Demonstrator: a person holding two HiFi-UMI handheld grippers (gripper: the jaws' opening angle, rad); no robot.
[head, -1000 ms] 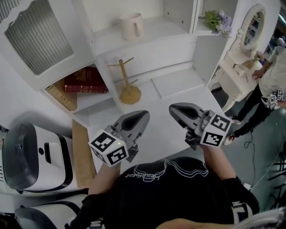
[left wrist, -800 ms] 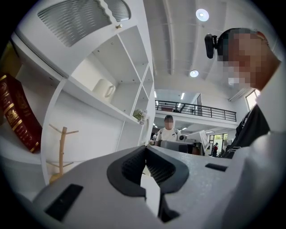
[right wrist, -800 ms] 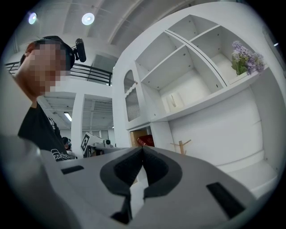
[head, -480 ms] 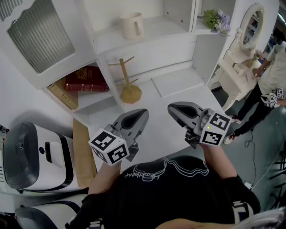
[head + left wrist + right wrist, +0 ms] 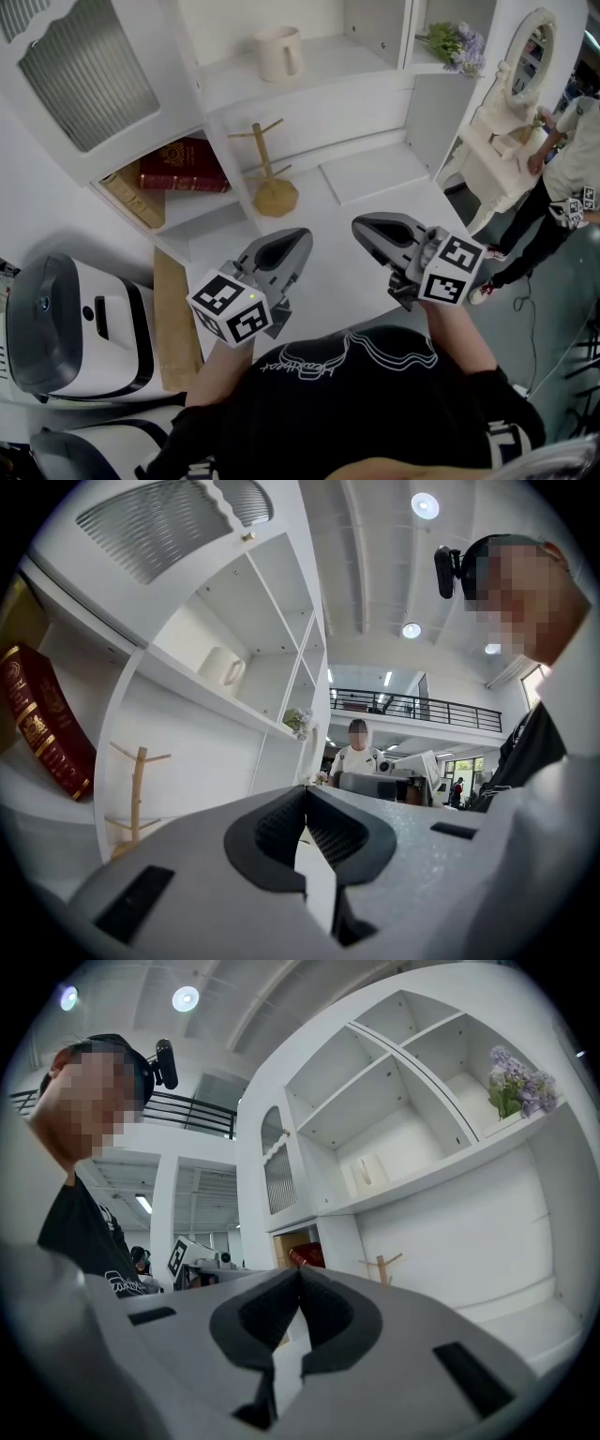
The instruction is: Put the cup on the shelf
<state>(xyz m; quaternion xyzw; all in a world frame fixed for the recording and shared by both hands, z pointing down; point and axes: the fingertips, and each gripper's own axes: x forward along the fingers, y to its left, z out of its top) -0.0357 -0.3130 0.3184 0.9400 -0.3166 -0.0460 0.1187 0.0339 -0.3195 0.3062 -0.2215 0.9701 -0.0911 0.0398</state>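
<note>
A cream cup (image 5: 278, 52) stands upright on the white shelf (image 5: 328, 61) of the cabinet; it also shows as the cup (image 5: 223, 667) in the left gripper view and, small, as the cup (image 5: 367, 1171) in the right gripper view. My left gripper (image 5: 302, 240) hangs over the white counter (image 5: 366, 173), well short of the shelf, shut with nothing between its tips. My right gripper (image 5: 360, 229) is beside it, tips together and empty. The two grippers point toward each other.
A wooden mug tree (image 5: 270, 184) stands on the counter under the shelf. Red books (image 5: 183, 169) lie in a lower compartment. Purple flowers (image 5: 457, 43) sit on the shelf's right part. A white appliance (image 5: 66, 328) is at the left. A person (image 5: 562, 178) stands by a vanity at the right.
</note>
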